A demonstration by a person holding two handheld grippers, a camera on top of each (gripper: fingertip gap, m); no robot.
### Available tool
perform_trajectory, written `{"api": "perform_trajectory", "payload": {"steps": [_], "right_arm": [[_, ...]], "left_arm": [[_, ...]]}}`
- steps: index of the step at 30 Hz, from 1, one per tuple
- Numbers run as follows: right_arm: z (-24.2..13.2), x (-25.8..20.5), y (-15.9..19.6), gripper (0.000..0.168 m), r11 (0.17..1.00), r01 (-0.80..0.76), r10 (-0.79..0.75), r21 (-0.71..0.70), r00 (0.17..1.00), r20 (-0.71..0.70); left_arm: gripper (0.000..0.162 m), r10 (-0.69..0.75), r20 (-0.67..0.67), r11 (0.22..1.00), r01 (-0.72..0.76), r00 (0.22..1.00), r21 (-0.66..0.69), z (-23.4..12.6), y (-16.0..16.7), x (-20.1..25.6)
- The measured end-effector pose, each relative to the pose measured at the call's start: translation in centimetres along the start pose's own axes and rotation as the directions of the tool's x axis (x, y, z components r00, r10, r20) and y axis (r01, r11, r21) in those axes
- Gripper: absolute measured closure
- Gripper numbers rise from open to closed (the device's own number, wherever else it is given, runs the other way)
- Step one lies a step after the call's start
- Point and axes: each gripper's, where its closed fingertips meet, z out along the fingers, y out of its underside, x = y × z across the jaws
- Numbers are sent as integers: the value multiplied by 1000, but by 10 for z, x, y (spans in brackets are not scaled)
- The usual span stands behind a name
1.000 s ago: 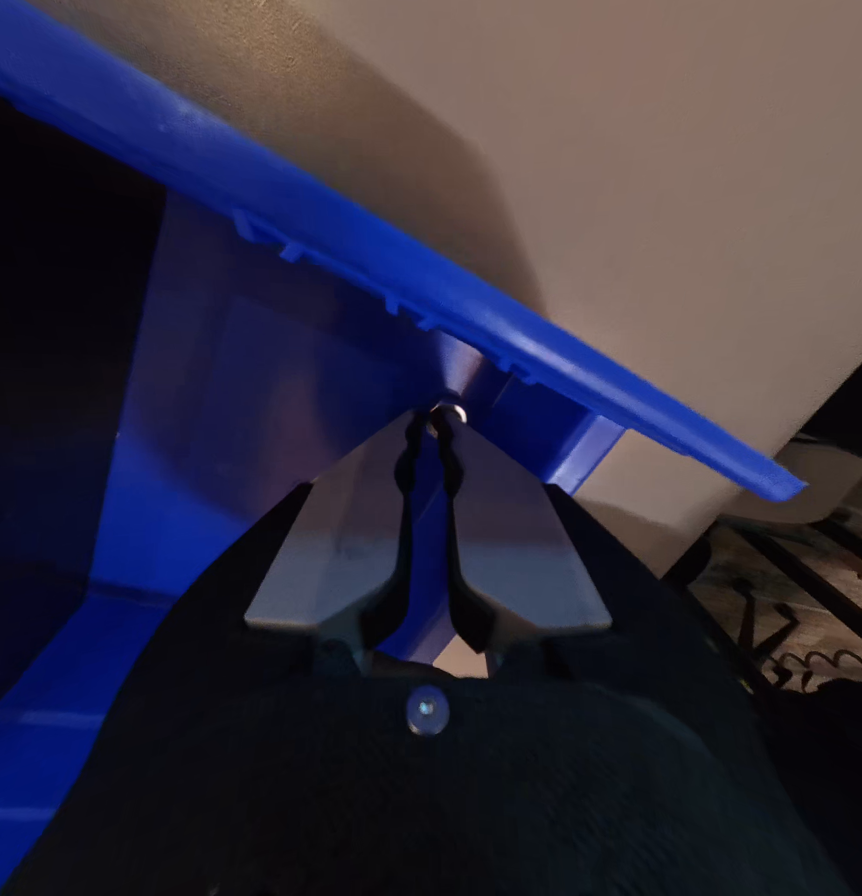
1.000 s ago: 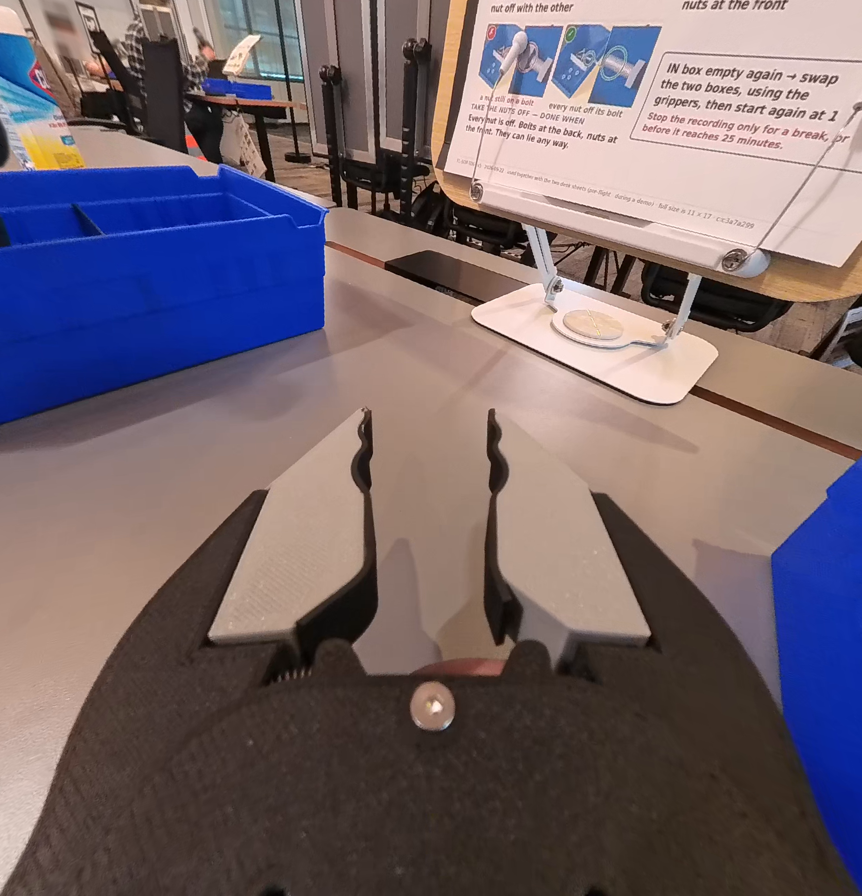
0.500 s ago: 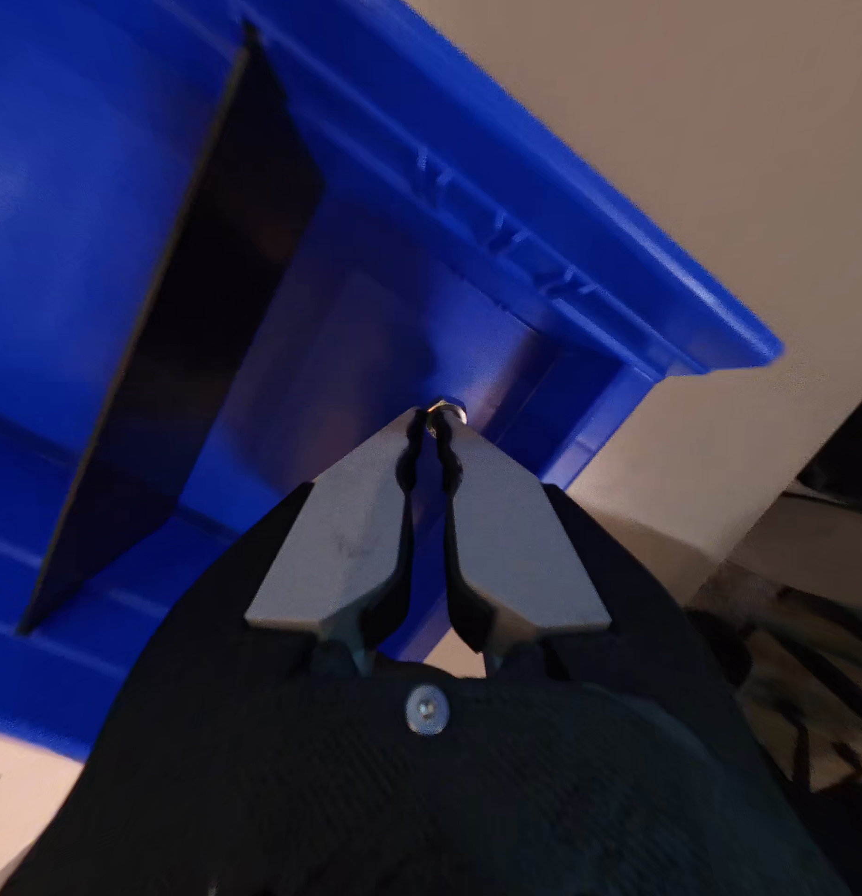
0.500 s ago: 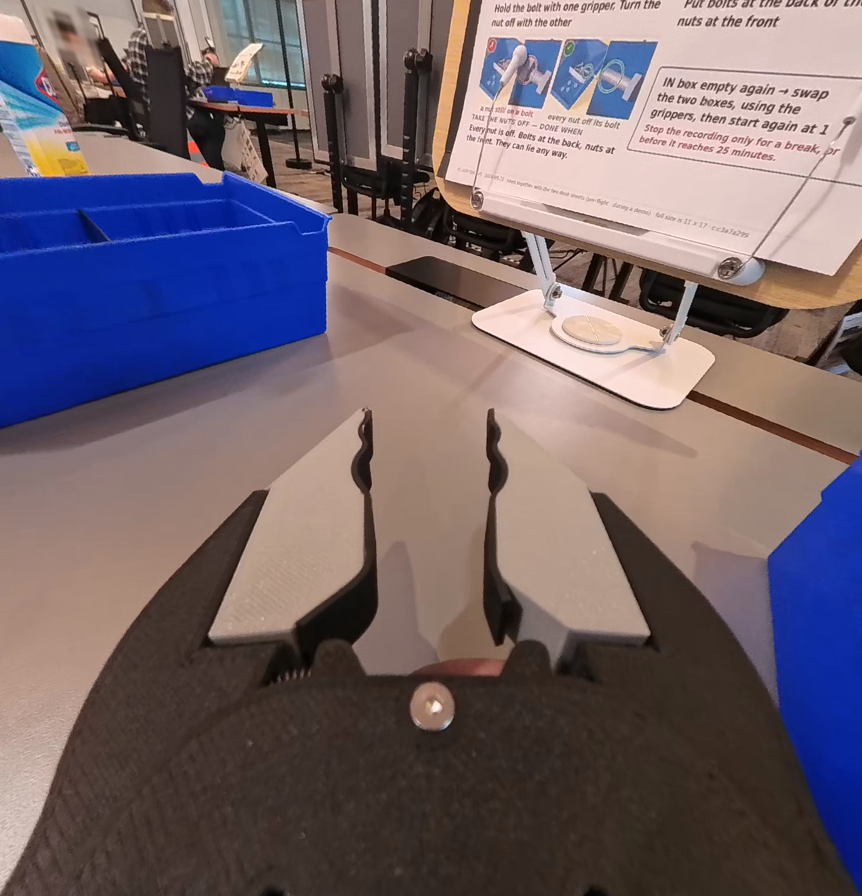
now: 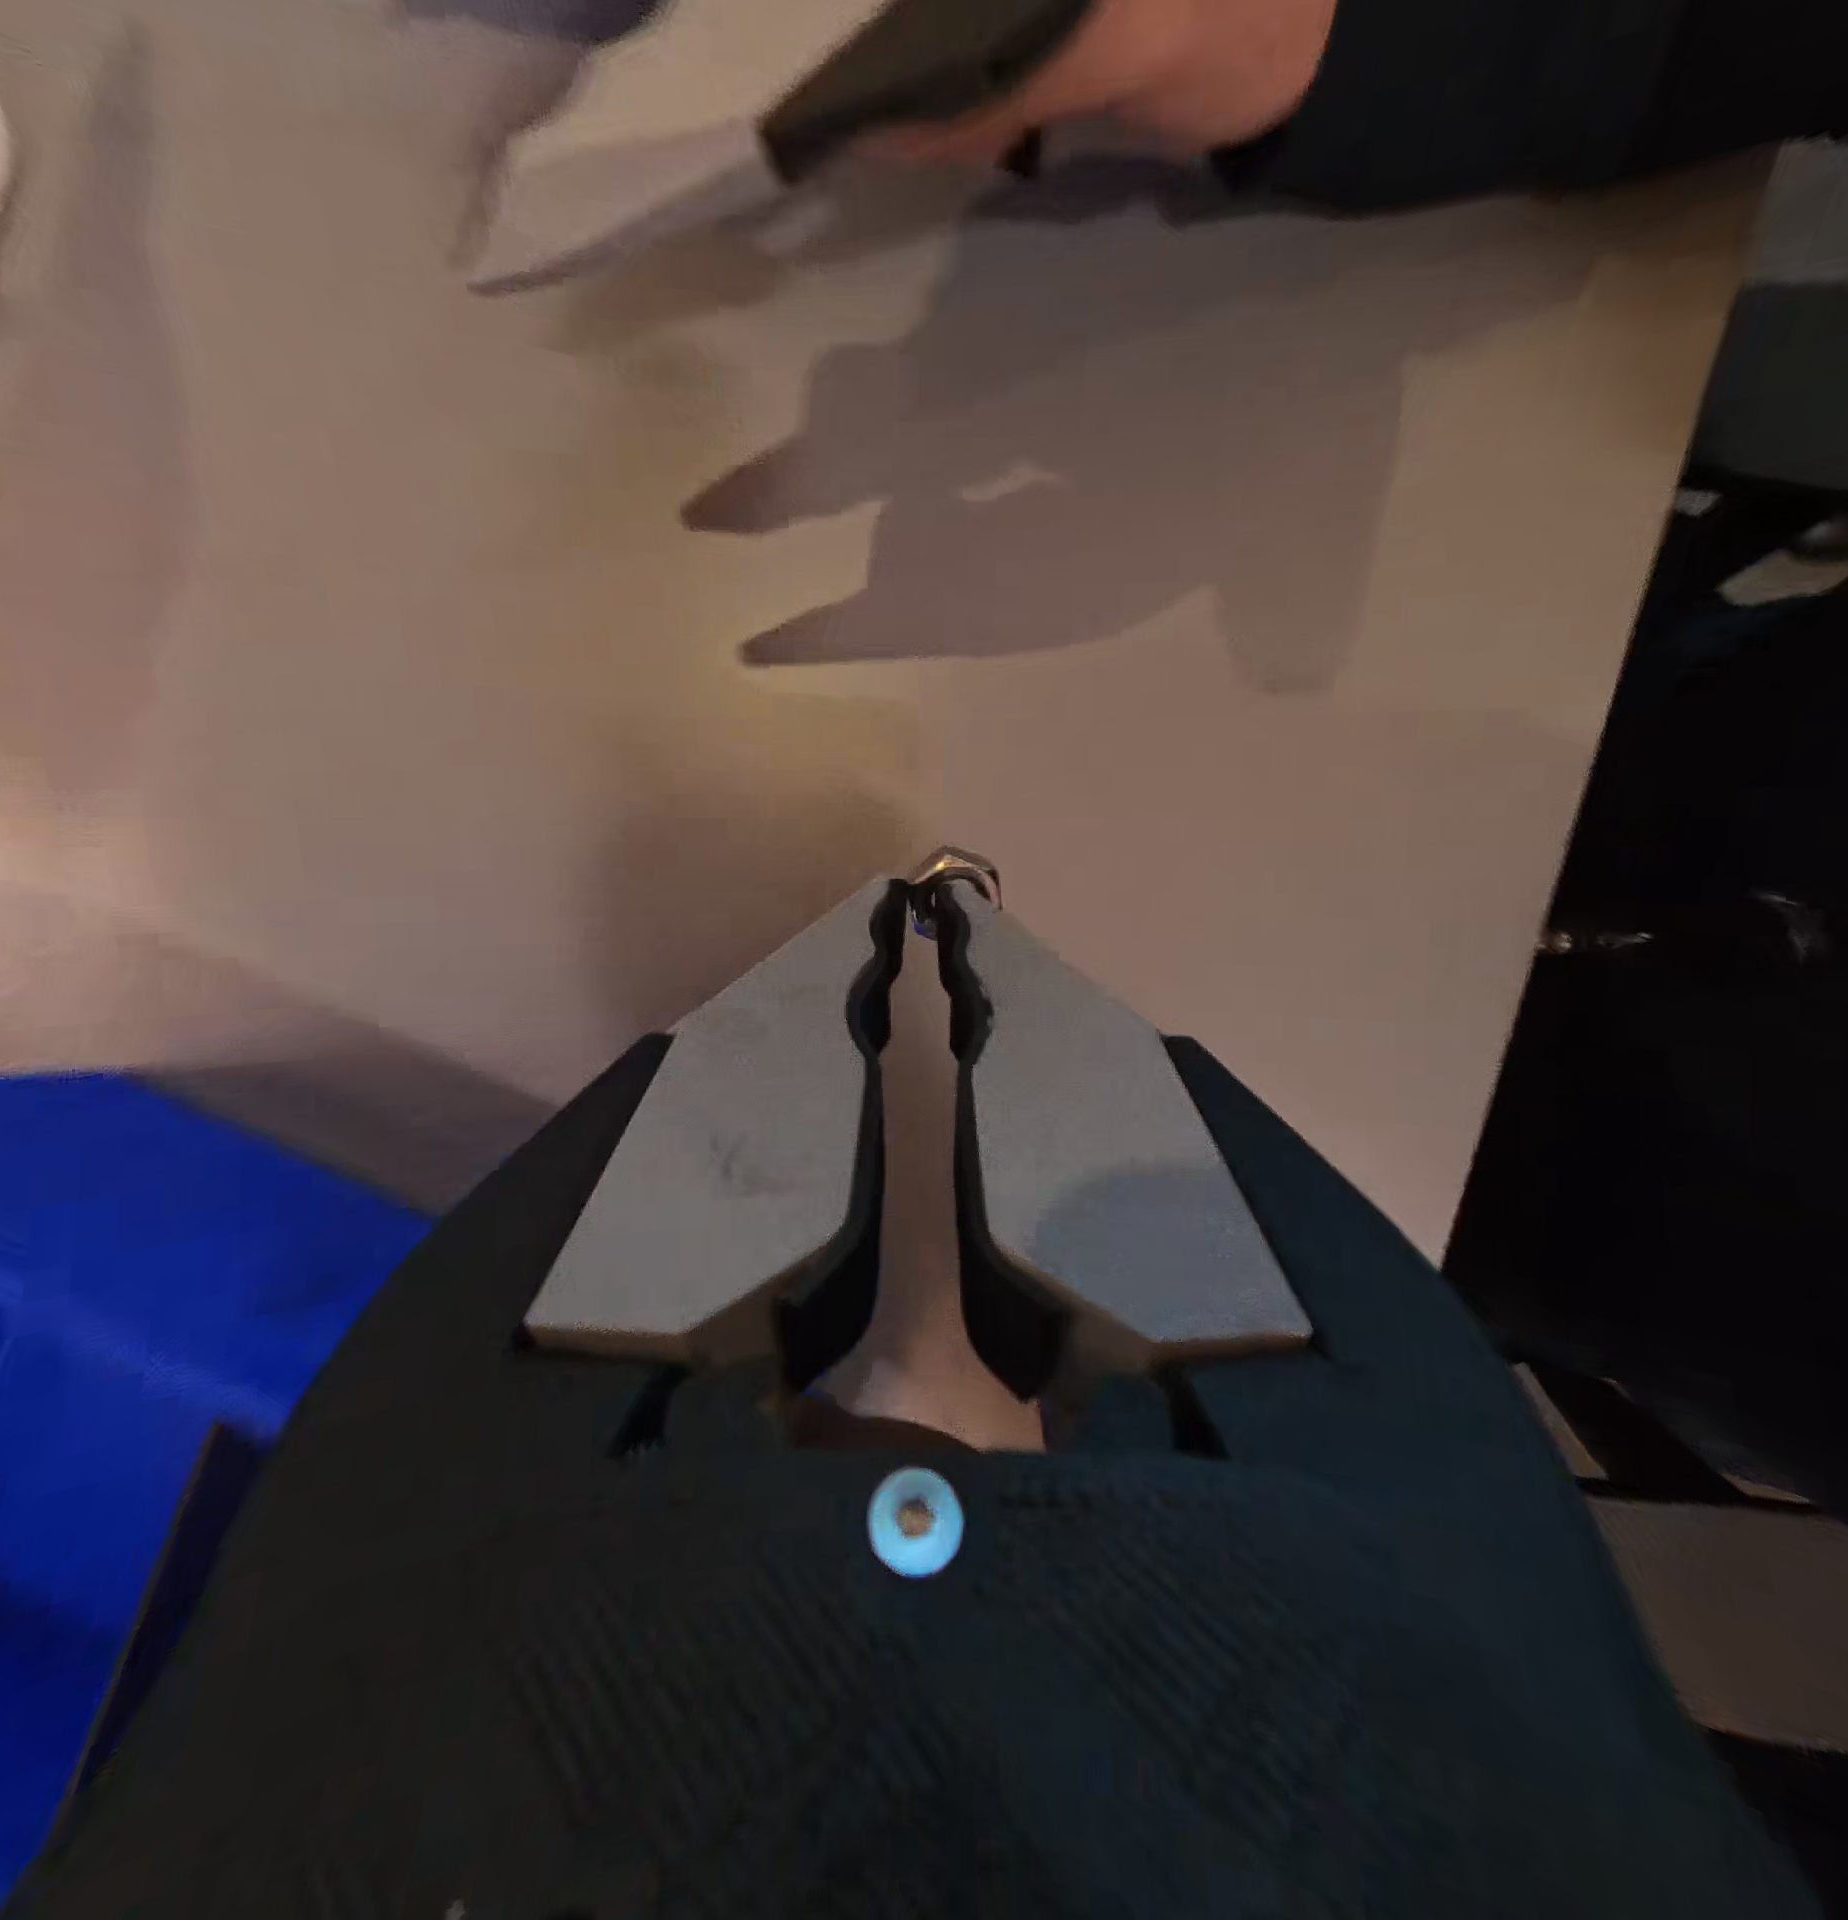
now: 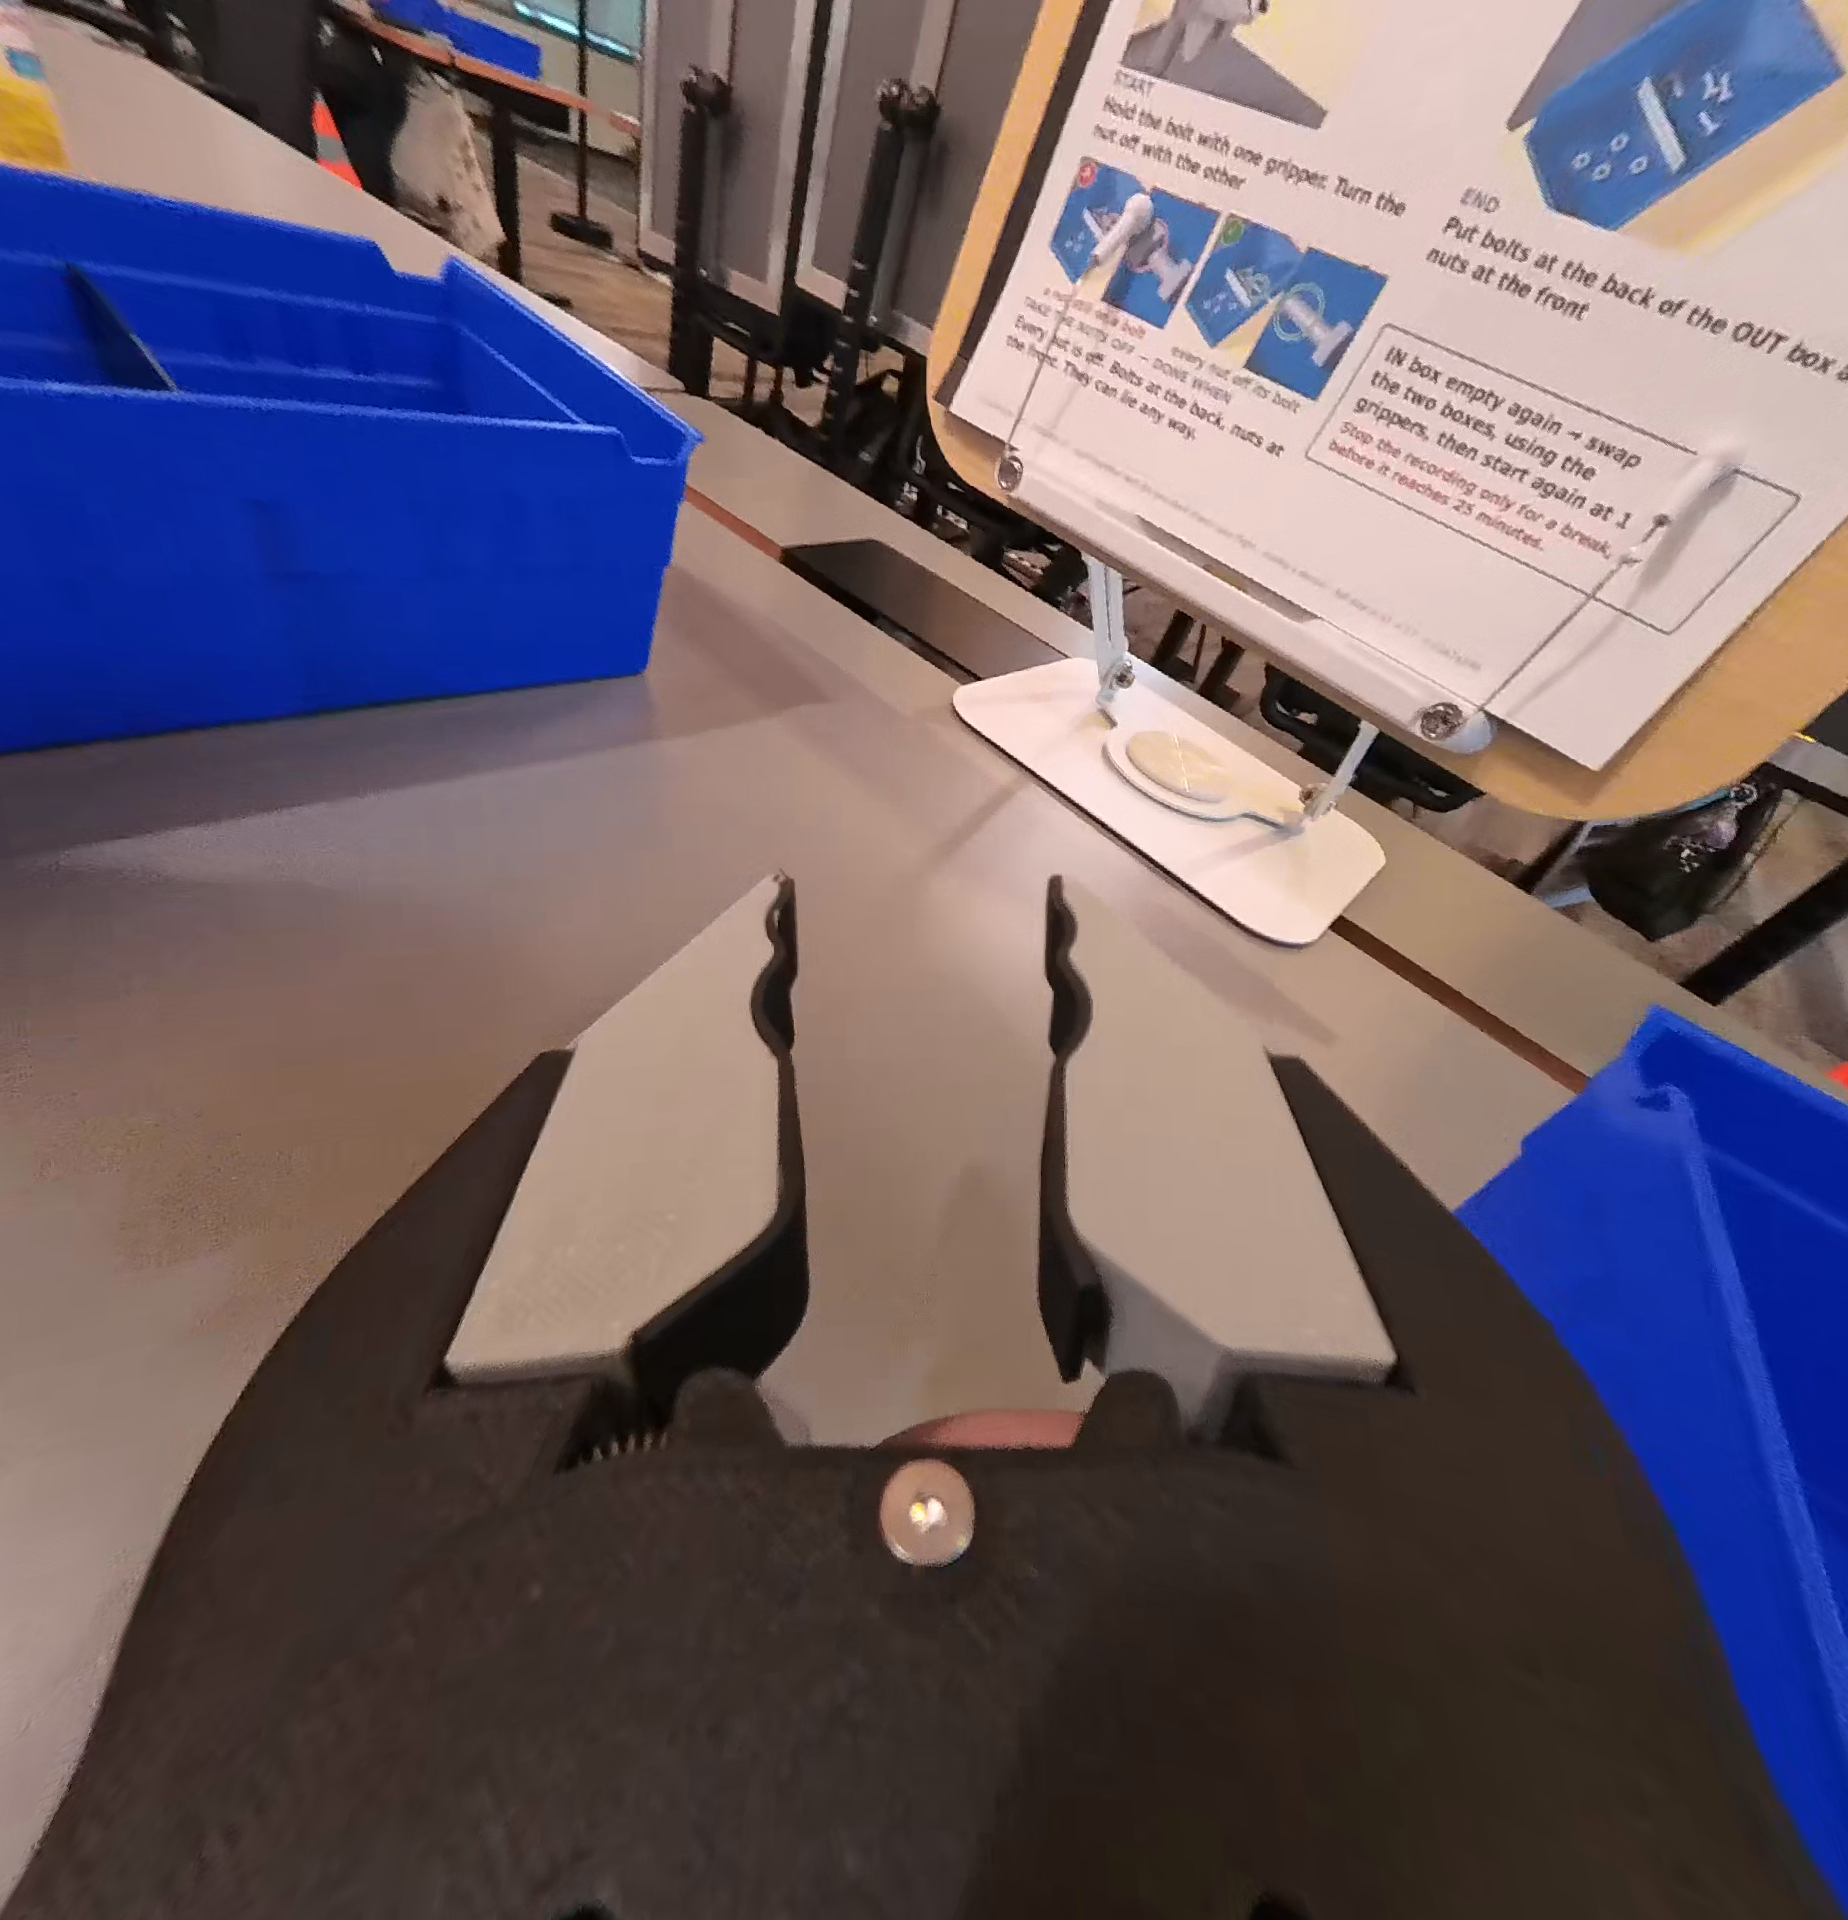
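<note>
Above the tabletop (image 5: pixel 380 623), left gripper (image 5: pixel 925 902) pinches a small metal part (image 5: pixel 953 871) at its tips; blue bin (image 5: pixel 120 1299) at 8 o'clock. Right gripper (image 6: pixel 915 899) spread, empty, blue box (image 6: pixel 307 540) at 10 o'clock.

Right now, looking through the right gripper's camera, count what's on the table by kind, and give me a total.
Blue bins: 2, one far left, one at the right edge.
Sign stand with printed sheet: 1.
Yellow container, far left corner: 1.
Total: 4.
</note>
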Motion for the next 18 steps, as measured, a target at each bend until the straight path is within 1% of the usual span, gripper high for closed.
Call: {"api": "perform_trajectory", "payload": {"steps": [3,5,6,7,8,9,10,12,15,18], "right_arm": [[2,4,6,123,1000,4,-4,-25,1000,-15],[3,7,10,123,999,6,-7,-36,1000,-25],[3,9,11,123,999,7,-8,-41,999,-31],[3,11,12,123,999,5,-6,-44,999,-35],[3,13,12,123,999,1,-3,-44,999,-38],[3,15,12,123,999,-5,3,-43,999,-42],[2,17,12,123,999,-14,12,-40,999,-46],[1,19,10,123,999,-37,35,-33,998,-47],[0,19,9,123,998,-63,62,-24,997,-35],[0,16,8,123,998,-61,61,-22,998,-31]], "left_arm": [[159,3,-1,994,-4,1000,-109,58,-4,5],[157,-20,-26,986,16,999,-163,87,1,9],[154,-35,-23,982,30,999,-185,96,4,8],[146,-48,-17,980,44,999,-195,102,6,7],[141,-68,-19,982,64,997,-177,101,3,6],[130,-86,-19,983,82,996,-163,97,1,5],[123,-99,-8,985,97,995,-145,90,-3,1],[122,-106,47,990,110,993,-89,69,-11,-11],[122,-120,146,992,122,982,-6,22,-18,-36],[123,-185,281,983,172,942,70,-34,-8,-73]]}}
